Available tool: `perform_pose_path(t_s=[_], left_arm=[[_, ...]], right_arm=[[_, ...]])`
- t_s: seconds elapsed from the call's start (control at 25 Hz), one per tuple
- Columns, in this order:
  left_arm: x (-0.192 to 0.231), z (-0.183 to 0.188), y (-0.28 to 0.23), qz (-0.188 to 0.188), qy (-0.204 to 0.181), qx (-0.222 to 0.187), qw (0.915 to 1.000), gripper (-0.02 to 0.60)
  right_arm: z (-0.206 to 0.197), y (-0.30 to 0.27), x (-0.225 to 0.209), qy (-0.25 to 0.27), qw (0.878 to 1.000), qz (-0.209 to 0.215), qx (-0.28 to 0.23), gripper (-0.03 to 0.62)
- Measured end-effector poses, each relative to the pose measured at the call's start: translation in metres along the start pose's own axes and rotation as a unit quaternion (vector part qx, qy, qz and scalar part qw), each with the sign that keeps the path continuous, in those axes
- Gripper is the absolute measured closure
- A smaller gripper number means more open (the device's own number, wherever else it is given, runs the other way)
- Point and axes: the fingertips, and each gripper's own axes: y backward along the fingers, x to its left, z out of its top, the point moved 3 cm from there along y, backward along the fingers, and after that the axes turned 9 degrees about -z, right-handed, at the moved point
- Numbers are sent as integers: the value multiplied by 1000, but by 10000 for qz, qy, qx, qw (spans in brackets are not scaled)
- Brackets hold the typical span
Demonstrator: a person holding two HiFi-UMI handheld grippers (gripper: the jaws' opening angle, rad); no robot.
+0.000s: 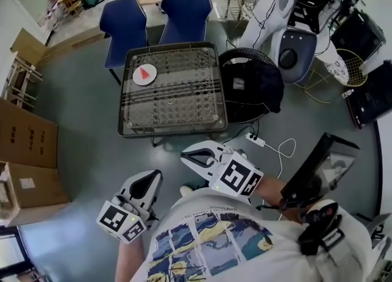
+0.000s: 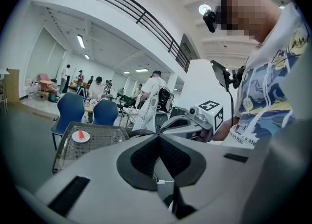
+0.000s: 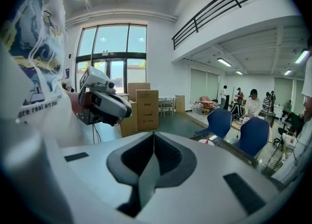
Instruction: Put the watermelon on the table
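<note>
A red watermelon wedge [image 1: 144, 73] lies on a small white plate [image 1: 151, 79] at the far left of the wire-mesh table [image 1: 177, 100]. In the left gripper view the same wedge [image 2: 80, 134] shows far off on the table [image 2: 102, 135]. Both grippers hover close to the person's body, well short of the table. My left gripper [image 1: 152, 178] is shut and empty, its pads pressed together [image 2: 159, 139]. My right gripper [image 1: 191, 156] is also shut with nothing in it [image 3: 153, 138]. Each gripper view catches the other gripper: the right one [image 2: 187, 122], the left one [image 3: 103, 102].
Two blue chairs [image 1: 125, 26] [image 1: 186, 5] stand behind the table. A black round seat [image 1: 251, 84] sits right of it. A power strip with white cable [image 1: 256, 140] lies on the floor. Cardboard boxes [image 1: 24, 137] line the left; a white robot [image 1: 294, 35] is at back right.
</note>
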Motion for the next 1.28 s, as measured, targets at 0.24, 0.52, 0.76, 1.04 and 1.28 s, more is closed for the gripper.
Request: perform_pose_path(t_s=[0.24,0.52,0.76,1.04,1.28], left_arm=[[0,-17,19,45,87,16,10000,572],[3,-20,38,59,131,45,9999,572],[5,-25,48,53,136,11,9999,572],[8,-30,62,140,175,-1,9997,572],[10,-33,67,148,185,4,9997,572]], right_arm=[[-1,-7,22,41,10000,2,-30,583],[9,-15,37,97,9999,-63,-57,583],[10,-22,48,139,9999,-26,6,583],[14,-31,56,291,9994,27,157,585],[14,-38,60,348,9991,90,225,585]])
